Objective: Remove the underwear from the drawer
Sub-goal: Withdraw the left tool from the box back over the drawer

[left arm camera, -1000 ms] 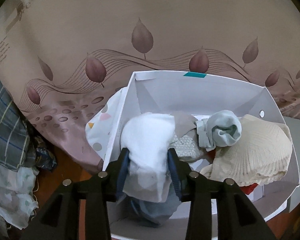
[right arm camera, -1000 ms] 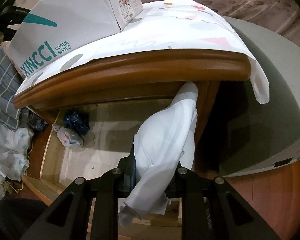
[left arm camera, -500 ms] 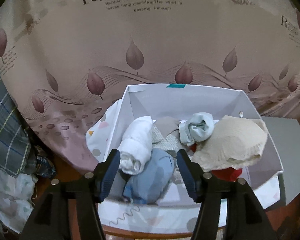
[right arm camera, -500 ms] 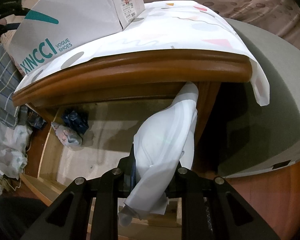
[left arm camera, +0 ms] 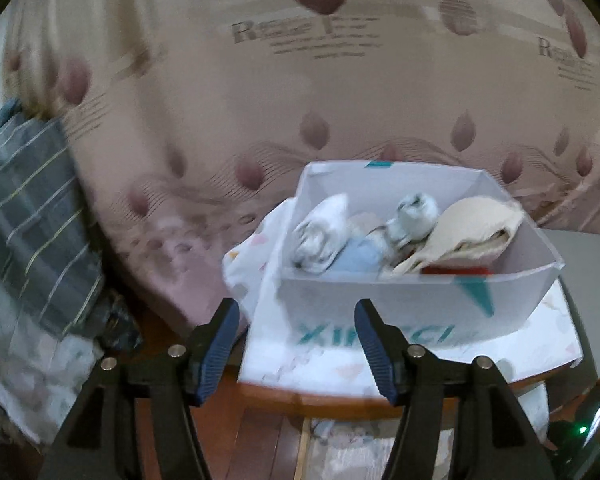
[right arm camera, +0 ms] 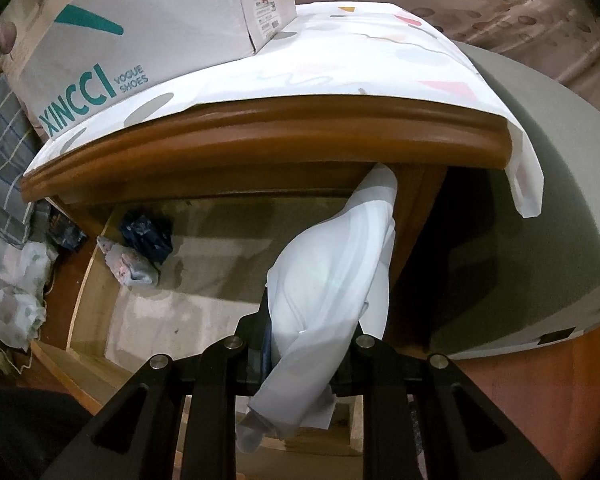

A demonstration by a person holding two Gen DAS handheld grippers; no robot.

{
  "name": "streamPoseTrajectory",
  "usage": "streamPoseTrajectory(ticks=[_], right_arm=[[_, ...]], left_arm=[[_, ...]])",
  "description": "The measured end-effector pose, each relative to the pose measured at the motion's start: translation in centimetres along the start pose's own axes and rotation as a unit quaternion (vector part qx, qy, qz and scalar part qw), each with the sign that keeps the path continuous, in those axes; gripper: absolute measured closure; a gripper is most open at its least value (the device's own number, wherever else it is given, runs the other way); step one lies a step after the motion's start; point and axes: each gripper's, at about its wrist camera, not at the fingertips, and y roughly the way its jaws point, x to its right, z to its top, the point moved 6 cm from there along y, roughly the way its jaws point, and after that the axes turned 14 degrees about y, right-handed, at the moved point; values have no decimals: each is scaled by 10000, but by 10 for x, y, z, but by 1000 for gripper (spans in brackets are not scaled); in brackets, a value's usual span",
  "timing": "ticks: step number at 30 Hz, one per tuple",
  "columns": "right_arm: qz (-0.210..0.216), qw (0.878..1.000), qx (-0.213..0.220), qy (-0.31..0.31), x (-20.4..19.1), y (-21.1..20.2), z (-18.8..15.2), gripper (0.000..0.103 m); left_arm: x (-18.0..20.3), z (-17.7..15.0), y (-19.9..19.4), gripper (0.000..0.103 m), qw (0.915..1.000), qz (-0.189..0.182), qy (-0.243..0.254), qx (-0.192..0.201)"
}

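Clearly, shoebox [right arm camera: 148, 36] reads "XINCCI VOGUE SHOES".

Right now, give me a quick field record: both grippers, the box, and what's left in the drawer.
left gripper: open, empty, in front of the shoe box
right gripper: shut on white cloth at the drawer front
shoe box: on the nightstand top, holds rolled garments
white roll: in box, left side
drawer: open
dark blue bundle: back left corner
pale floral roll: beside it
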Motion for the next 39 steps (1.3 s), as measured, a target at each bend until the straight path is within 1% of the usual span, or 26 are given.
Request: streamPoseTrajectory(ticks=[2,4,6,10,15,18,20,24,27,32,35,39], right_arm=[[-26,10000,-3,-33,0,1,-1,84],[-46,10000,-3,-57,-1,2,-1,84],[-49,10000,-2,-64,-1,3,-1,84],[-23,10000,47,-65,-2,3,-2,84],[-5,9999,43,-108,-3,4,-3,84],[-23,9999,59,-147,-4,5,-4,84],[-18,9999,81,-147,-5,4,-3,84],[34,9999,52,-95,-5,4,-4,84],[-8,9999,46,-114,-4,5,-3,84],[-109,9994,119,-315,-8,3,-3,84],[-150,9988,130,-440,-10,2,-4,84],[-178,9990,77,-409,-10,-1,-6,84]], left_arm=[[-4,-19,1,41,9997,202,-110,-41],[-8,-43,6,41,9987,404,-269,-165],[-9,-64,15,41,9974,507,-406,-300],[-6,-102,40,41,9938,569,-724,-627],[-2,-129,66,41,9896,529,-1039,-848],[-5,-139,79,41,9878,535,-1113,-946],[-11,-147,84,41,9863,619,-1197,-947],[-23,-159,99,41,9804,520,-1455,-1226],[-25,-166,103,41,9780,711,-1367,-1408],[-27,-174,110,41,9752,598,-1380,-1623],[-31,-176,111,41,9741,592,-1428,-1647],[-36,-182,113,41,9714,593,-1459,-1778]])
